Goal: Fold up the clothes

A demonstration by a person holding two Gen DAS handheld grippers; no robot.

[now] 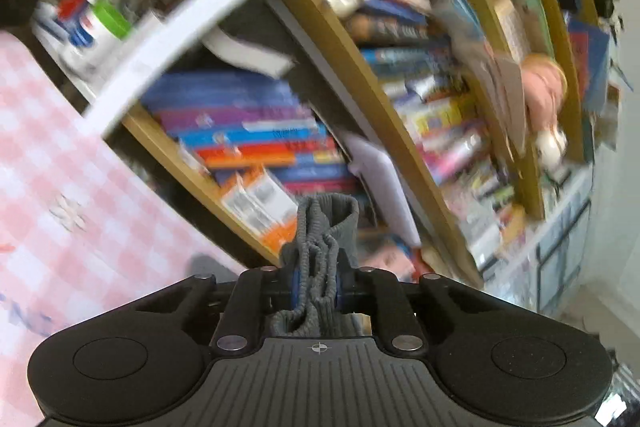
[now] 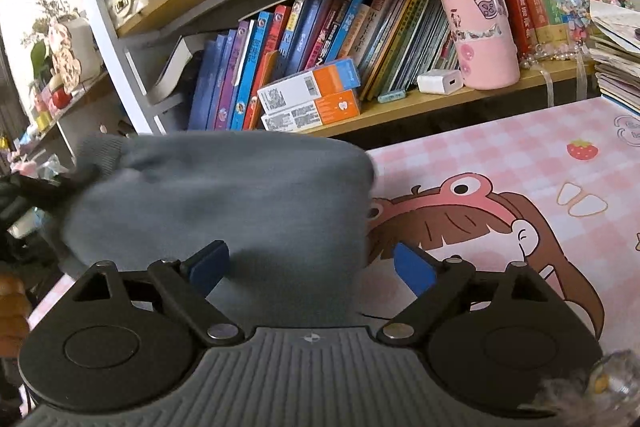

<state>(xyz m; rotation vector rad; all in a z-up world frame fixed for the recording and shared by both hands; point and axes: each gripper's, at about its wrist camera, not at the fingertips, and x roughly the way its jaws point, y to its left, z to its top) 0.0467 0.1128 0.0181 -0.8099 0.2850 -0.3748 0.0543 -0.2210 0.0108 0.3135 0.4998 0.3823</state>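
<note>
While left gripper (image 1: 316, 287) pinches grey garment (image 1: 326, 227) (labels unreadable), right gripper (image 2: 312, 265) gapes

A grey ribbed garment (image 2: 224, 195), one bunched edge pinched up, hangs over the pink checked table (image 2: 500, 155).

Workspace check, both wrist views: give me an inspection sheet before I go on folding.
Surface: pink checked desk mat with cartoon print.
Job's things: grey garment, bunched, partly lifted off the mat.
Clutter: pink cup, white charger, orange boxes on the shelf.
Grippers: left tongs shut on the garment's ribbed edge; right tongs open around the garment.
Cables: nothing seen.
Surroundings: packed bookshelf, white lamp arm.
</note>
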